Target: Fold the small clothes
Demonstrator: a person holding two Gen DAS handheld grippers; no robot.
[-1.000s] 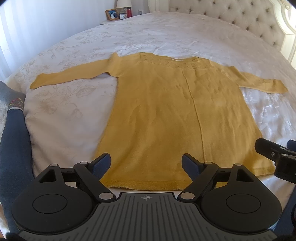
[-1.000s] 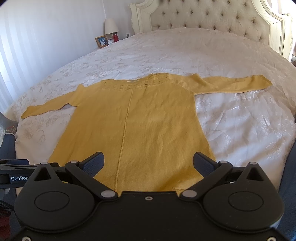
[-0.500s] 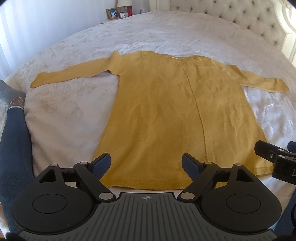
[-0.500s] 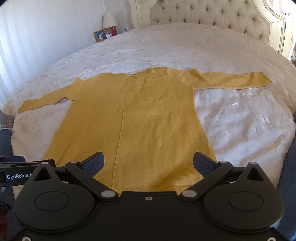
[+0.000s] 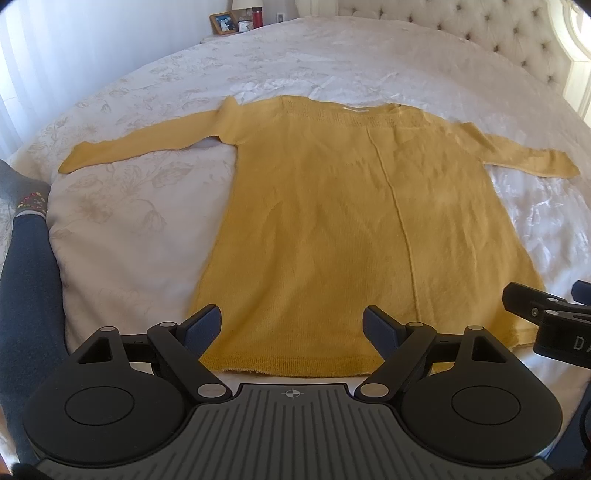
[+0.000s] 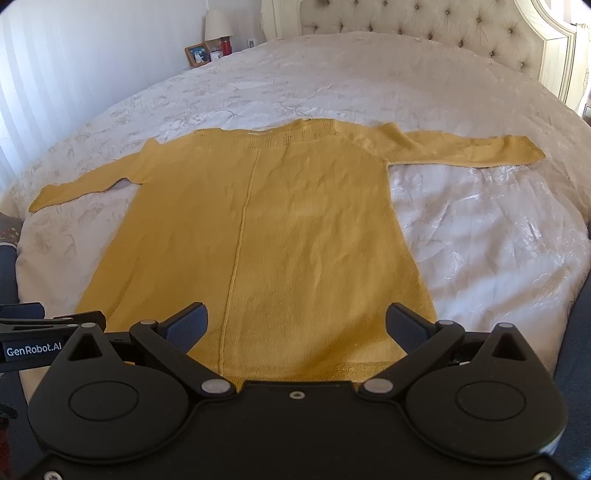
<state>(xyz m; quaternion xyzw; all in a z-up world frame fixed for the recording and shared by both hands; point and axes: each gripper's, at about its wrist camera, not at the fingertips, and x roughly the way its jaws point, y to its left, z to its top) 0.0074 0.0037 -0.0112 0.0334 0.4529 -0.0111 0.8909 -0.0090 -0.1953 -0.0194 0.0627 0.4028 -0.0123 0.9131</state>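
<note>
- Sweater [image 5: 332,229], mustard yellow, lies spread flat on the bed's pale floral bedspread [image 5: 122,221] in the left wrist view, neckline toward the tufted headboard [image 5: 480,40], hem toward the camera.
- Both sleeves stretch out sideways: the left sleeve [image 5: 147,147] reaches toward the bed's left edge, the right sleeve [image 5: 535,158] toward the right.
- A raised seam runs down the middle of the sweater from neckline to hem.
- The left gripper [image 5: 291,328] hangs just above the hem, its jaws spread wide, nothing between the blue pads [image 5: 203,328]; the fabric shows plainly in the gap.
- At the right edge of that view part of the right gripper [image 5: 546,325] pokes in, beside the sweater's lower right corner.
- Something in dark blue fabric with a patterned band [image 5: 29,258] lies along the bed's left edge; I cannot tell what it is.
- A framed photo [image 5: 223,23] and a lamp stand on a nightstand beyond the bed's far left corner.
- From the right wrist view the sweater [image 6: 288,240] looks the same: flat, sleeves out, hem nearest.
- The right gripper [image 6: 295,326] hovers over the hem's right half, jaws wide apart, empty, its pads [image 6: 406,326] clear of the cloth.
- The left gripper [image 6: 48,332] shows at the left edge, near the sweater's lower left corner.
</note>
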